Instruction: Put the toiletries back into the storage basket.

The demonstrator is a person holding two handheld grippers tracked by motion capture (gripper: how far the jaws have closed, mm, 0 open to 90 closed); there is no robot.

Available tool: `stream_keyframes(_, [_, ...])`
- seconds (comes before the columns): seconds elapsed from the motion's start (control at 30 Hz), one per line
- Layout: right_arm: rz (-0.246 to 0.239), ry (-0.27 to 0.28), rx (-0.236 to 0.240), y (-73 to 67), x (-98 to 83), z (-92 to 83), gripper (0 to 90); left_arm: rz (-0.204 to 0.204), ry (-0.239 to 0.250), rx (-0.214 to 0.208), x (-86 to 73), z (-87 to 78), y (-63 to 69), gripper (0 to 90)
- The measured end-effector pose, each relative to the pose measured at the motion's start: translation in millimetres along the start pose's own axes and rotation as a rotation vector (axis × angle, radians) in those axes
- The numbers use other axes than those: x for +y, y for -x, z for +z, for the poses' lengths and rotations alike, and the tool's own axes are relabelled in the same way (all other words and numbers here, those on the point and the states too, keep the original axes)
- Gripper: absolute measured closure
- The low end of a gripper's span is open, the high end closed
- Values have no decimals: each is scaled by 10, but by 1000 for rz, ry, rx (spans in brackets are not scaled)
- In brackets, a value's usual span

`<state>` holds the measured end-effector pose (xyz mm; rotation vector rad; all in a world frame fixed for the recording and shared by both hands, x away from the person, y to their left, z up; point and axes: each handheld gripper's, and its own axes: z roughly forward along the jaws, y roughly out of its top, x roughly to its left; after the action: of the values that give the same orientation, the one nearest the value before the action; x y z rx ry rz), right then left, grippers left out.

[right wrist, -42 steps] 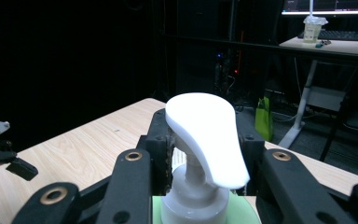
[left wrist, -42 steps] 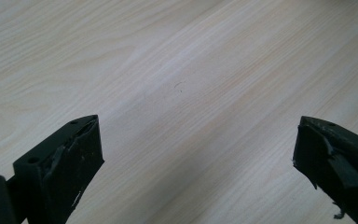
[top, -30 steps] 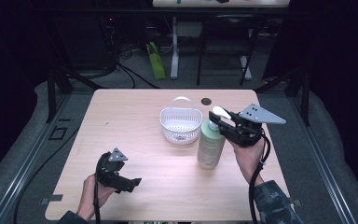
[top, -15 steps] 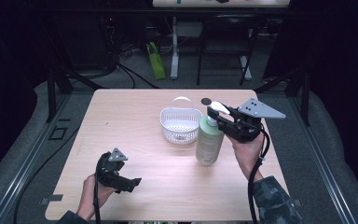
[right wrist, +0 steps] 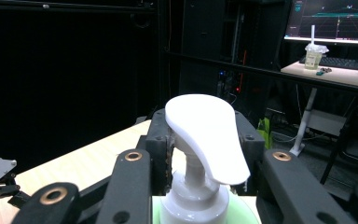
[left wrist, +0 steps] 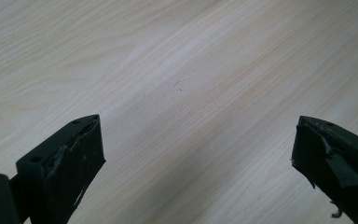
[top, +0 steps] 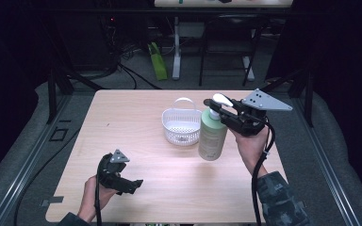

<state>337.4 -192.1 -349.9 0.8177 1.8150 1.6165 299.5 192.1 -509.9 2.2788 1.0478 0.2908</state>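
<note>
The pale wooden surface [top: 136, 127] is carrying a white basket [top: 182, 125] near its middle. Just to the basket's right, a green pump bottle [top: 212, 136] is hanging upright, seemingly clear of the wood, with the right tool [top: 219, 112] clamping its neck under the white pump head [right wrist: 207, 133]. The left tool [top: 133, 183] is resting near the front edge, its jaws standing wide with nothing between them. The lift looks under way; next, the bottle probably needs carrying left over the basket's rim and lowering inside, staying upright and missing the handle.
</note>
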Motion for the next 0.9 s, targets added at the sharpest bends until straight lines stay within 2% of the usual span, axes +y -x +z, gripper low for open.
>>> stream_keyframes(0.9, [-31, 57, 0, 12, 367, 40, 659, -1, 1, 5, -1, -8, -2, 23])
